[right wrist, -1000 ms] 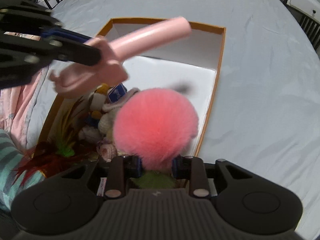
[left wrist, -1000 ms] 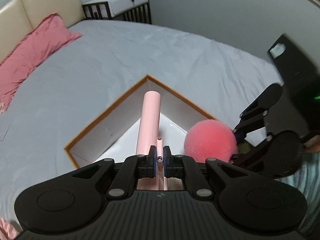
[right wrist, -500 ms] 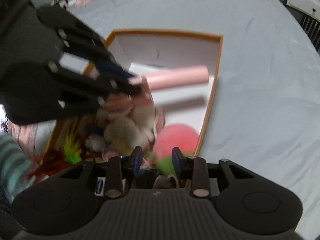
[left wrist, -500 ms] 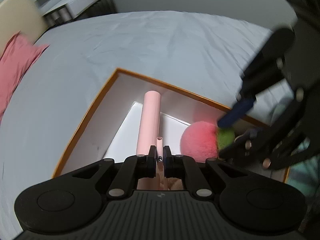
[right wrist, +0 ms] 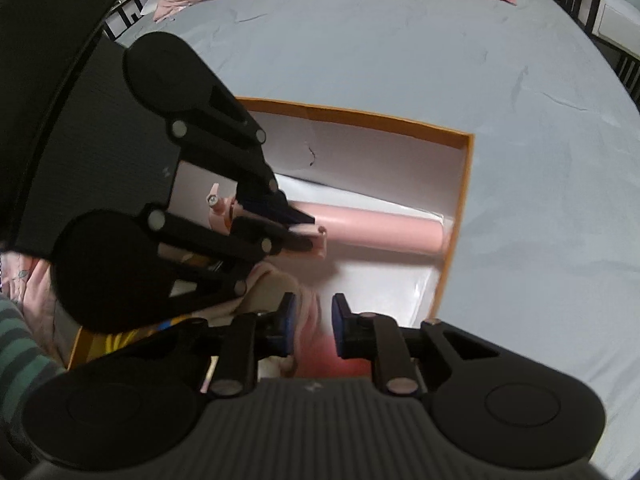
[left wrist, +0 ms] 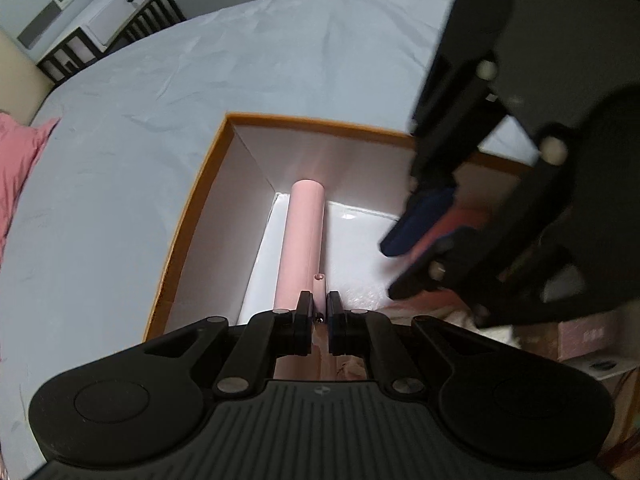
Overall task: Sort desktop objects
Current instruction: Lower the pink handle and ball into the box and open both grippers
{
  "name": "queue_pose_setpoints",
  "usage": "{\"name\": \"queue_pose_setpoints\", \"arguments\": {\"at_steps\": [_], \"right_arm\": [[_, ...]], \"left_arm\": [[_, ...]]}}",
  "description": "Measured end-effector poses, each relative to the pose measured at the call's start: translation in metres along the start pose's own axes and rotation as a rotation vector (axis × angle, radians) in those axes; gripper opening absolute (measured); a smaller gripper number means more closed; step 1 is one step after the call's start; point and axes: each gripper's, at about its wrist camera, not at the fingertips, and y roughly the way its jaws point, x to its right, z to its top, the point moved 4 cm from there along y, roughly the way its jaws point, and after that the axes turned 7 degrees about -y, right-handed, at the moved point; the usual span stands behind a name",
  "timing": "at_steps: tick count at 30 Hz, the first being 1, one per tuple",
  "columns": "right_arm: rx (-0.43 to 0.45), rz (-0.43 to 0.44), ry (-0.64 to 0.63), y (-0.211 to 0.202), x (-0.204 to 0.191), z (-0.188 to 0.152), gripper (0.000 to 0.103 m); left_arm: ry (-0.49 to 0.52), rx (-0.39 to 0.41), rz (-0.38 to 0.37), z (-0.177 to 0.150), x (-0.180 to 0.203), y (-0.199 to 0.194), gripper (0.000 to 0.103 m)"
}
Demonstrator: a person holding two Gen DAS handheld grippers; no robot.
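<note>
A: Where's the pale pink smooth plastic tube w/ the small bracket at one end (left wrist: 305, 232)?

B: Inside the orange-rimmed white cardboard box (left wrist: 188, 216), low over the floor, far end close to the side wall. Left gripper (left wrist: 319, 312) is pinching the thin bracket tab, jaws nearly together.

A: How'll it handle?

B: Prob light, rigid, slick. The tab's the only narrow spot, so it could swing abt the grip.

A: Right gripper (right wrist: 313, 326)?

B: Jaws closing, nothing pressed yet; pink fluff and a soft cream plush toy (right wrist: 272, 284) lie blurred below. Squashy stuff, forgiving.
</note>
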Motion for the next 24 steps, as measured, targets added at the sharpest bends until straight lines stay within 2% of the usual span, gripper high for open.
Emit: {"name": "queue_pose_setpoints", "arguments": {"at_steps": [1, 6, 10, 13, 17, 19, 24], "right_arm": [[-0.001, -0.007, -0.003, 0.004, 0.002, 0.003, 0.011], [-0.022, -0.003, -0.007, 0.022, 0.005, 0.017, 0.010], [-0.046, -0.012, 0.002, 0.033, 0.005, 0.024, 0.010], [-0.050, -0.029, 0.007, 0.036, 0.003, 0.024, 0.010], [-0.049, -0.040, 0.020, 0.039, 0.002, 0.025, 0.011], [-0.049, -0.044, 0.023, 0.038, 0.001, 0.024, 0.011], [-0.049, -0.055, 0.032, 0.032, -0.001, 0.025, 0.013]], "left_arm": [[0.008, -0.003, -0.006, -0.001, -0.002, 0.003, 0.007], [0.040, 0.011, -0.030, -0.003, -0.017, 0.012, 0.008], [0.086, 0.020, 0.026, -0.002, -0.025, 0.016, 0.013], [0.053, 0.027, 0.026, -0.006, -0.027, 0.016, 0.015], [0.032, 0.039, 0.089, -0.008, -0.031, 0.018, 0.016], [-0.008, 0.047, 0.079, -0.007, -0.034, 0.016, 0.016], [-0.019, 0.078, 0.093, -0.003, -0.030, -0.003, 0.016]]}}
